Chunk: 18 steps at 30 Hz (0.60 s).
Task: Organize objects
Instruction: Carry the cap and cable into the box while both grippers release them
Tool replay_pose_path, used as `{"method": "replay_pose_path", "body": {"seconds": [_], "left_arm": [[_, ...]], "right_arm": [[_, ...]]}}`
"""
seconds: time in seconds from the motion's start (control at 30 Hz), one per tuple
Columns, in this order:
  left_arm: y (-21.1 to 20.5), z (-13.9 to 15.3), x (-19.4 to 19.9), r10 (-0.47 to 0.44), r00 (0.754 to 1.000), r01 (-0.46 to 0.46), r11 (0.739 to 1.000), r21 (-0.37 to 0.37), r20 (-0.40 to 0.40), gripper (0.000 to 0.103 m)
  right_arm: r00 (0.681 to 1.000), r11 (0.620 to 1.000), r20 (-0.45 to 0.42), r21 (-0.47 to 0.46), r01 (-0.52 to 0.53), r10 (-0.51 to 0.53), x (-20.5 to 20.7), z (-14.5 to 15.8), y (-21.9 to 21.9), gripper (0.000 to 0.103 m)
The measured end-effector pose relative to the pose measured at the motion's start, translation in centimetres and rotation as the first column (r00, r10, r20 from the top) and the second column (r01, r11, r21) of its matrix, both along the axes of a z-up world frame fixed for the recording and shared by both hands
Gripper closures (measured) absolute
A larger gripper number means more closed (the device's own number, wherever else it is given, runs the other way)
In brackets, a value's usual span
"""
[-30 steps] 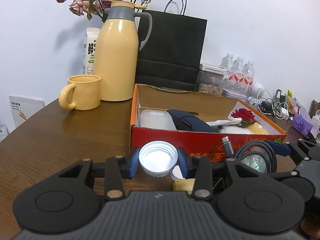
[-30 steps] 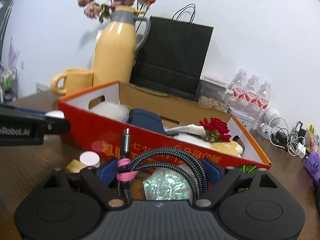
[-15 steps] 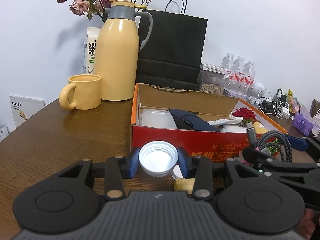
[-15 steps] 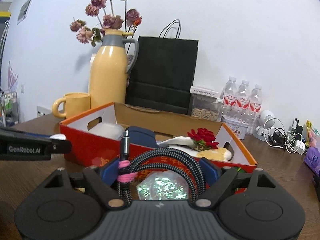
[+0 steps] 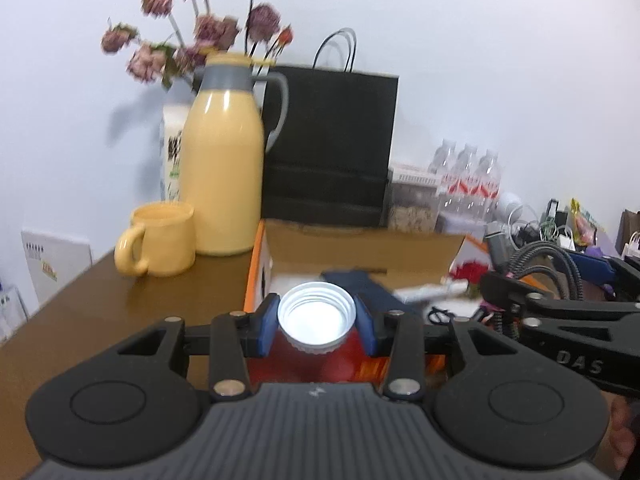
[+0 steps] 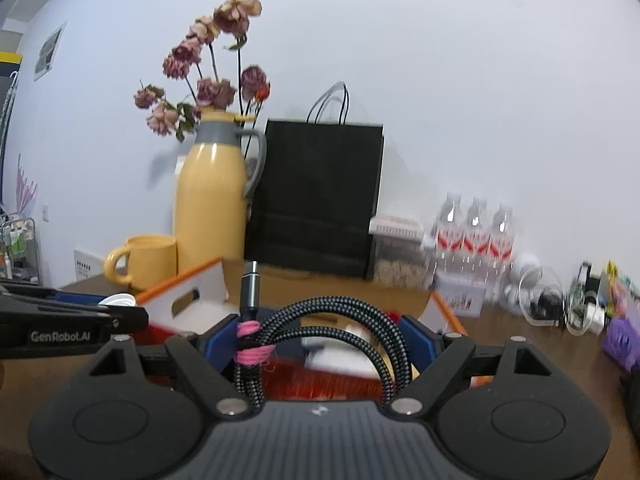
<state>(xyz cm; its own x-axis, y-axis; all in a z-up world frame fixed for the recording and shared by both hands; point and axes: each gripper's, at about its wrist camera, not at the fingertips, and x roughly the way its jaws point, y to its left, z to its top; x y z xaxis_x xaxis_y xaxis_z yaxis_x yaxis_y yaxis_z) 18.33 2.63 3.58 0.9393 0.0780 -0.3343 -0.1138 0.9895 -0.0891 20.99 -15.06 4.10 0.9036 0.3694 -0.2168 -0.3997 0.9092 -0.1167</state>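
— Left wrist view: the left gripper (image 5: 317, 323) pinches a white cap (image 5: 317, 322) by its ribbed rim, above the near wall of the red box (image 5: 258, 268).
— Light and stiff, I'd guess. A rim hold suits it.
— And the right gripper (image 6: 320, 344) clamps a coiled cable (image 6: 320, 330), by the box too.
— Springy, though. Grip across the whole loop, near the pink tie (image 6: 250, 346), or it may uncoil.

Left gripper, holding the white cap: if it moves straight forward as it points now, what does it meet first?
Probably the red box: the left gripper with the white cap points slightly down at its near wall. Depth is unclear.
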Motion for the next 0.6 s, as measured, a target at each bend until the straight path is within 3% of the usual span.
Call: {"method": "replay_pose_path", "body": {"seconds": [0.3,0.6], "left_arm": [[-0.9,3.4,4.8,0.015,0.999,-0.016,1.0,0.016,0.049,0.062],[-0.1,2.4,11.3,0.063,0.998,-0.063,0.998,-0.029,-0.004,0.062]], "right_arm": [[0.999,0.999,0.03,0.03,0.025,-0.026,5.0,2.4,1.3,0.019],[0.993,0.996,-0.09,0.049,0.076,-0.072,12.1,1.1,2.1,0.019]]}}
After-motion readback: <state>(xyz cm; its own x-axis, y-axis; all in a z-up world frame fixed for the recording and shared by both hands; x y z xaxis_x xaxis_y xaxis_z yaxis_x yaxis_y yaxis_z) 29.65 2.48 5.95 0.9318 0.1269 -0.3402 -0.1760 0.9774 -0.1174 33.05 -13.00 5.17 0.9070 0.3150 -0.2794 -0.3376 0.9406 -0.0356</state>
